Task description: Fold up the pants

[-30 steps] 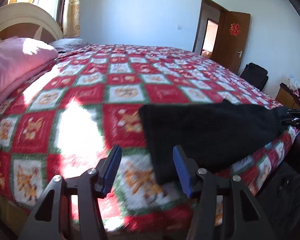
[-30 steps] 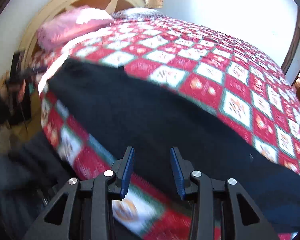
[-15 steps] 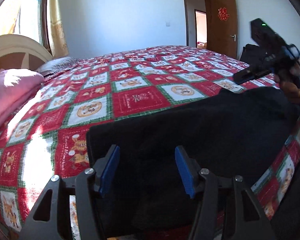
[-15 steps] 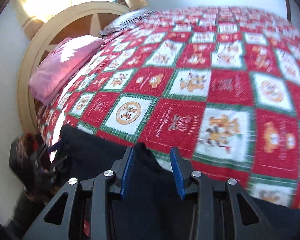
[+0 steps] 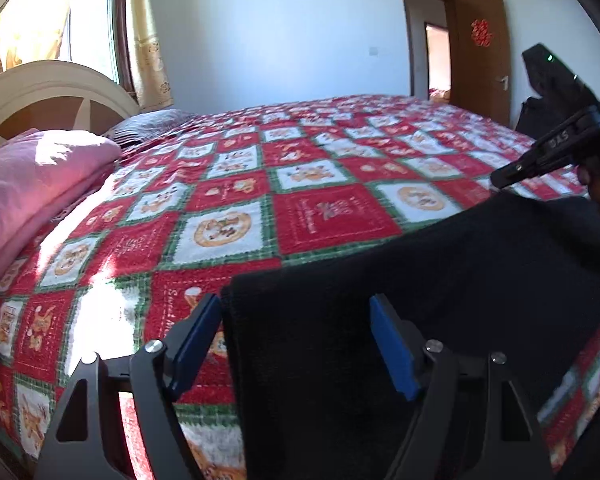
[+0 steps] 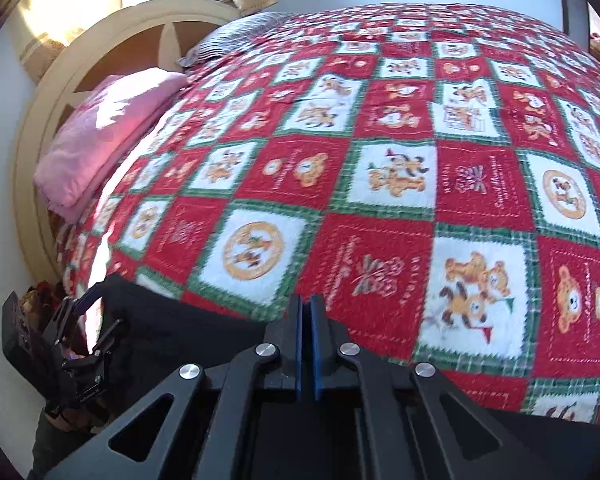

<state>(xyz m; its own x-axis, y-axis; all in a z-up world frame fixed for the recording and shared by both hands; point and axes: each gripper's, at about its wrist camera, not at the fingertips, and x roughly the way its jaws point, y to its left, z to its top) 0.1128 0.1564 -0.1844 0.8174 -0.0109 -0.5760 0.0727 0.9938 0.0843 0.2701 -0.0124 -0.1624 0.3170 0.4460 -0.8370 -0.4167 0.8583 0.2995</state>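
The right gripper [image 6: 305, 344] is clamping its fingers on the pants' [image 5: 440, 300] far edge at twelve o'clock, while the left gripper's [image 5: 296, 344] fingers are widening astride the corner to seize it for folding.

I can read very little here. On the open wooden door [image 5: 482, 52] hangs a red paper-cut sign [image 5: 480, 33], apparently the Chinese double-happiness character. The right tool [image 5: 540, 156], seen from my left wrist camera, carries pale lettering on its black arm, upside down and too blurred for me to make out. The red squares of the bedspread [image 6: 380, 208] bear script lines I cannot read.
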